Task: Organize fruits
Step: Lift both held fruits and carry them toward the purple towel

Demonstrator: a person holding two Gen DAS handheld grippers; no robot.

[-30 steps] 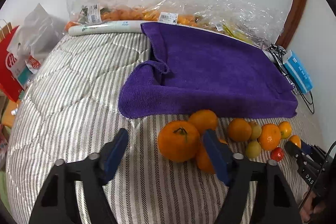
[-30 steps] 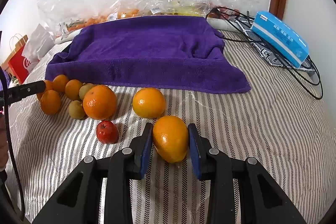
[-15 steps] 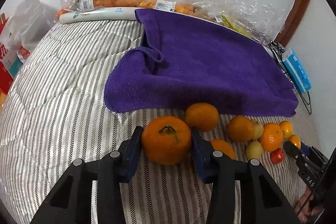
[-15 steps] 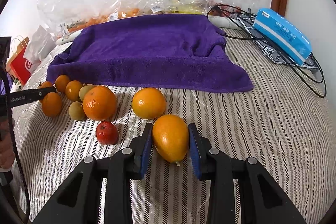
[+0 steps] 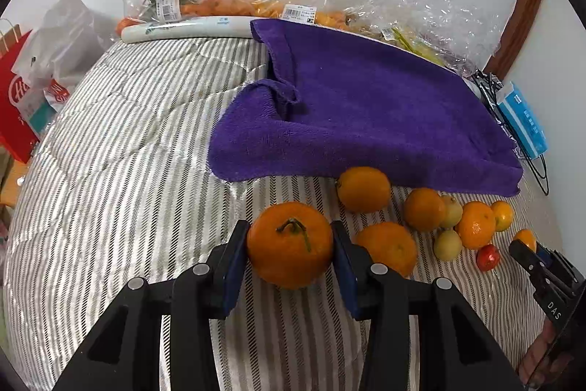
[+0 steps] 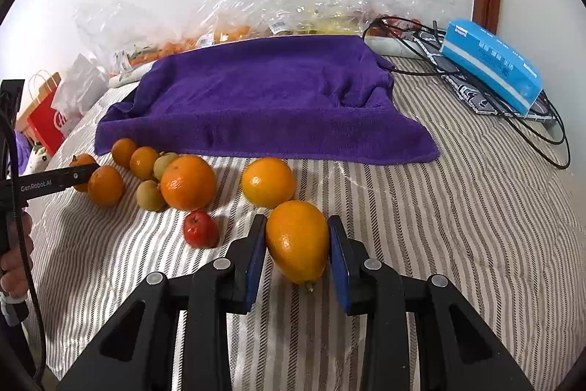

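My left hand-held gripper [image 5: 290, 246] is clamped on the stemmed tangerine [image 5: 290, 244], both blue pads pressed to its sides, stem facing up at me. My right hand-held gripper [image 6: 297, 244] grips an orange [image 6: 297, 240] the same way, long axis tilted, its nub pointing down toward the bed [image 6: 476, 207]. I cannot tell whether either fruit is clear of the striped cover or only resting on it.

So I judge the step in hand to be the pick-up, one fruit per hand, with sorting yet to come. The next move calls for lifting both straight up without loosening, then carrying each to its group; the towel [image 6: 263, 98] across the middle of the bed looks a likely place, though that is my guess. The round skins could roll between flat pads, so I should keep the squeeze steady.

The left view shows the rest of the pile running toward the bed's right edge: another orange [image 5: 388, 246] just behind my right finger, one [image 5: 363, 189] at the towel's hem, then smaller fruit. The right view alone shows the small red fruit [image 6: 199, 229] lying apart beside my left finger, and the blue box [image 6: 490, 61] on cables at the far right corner.
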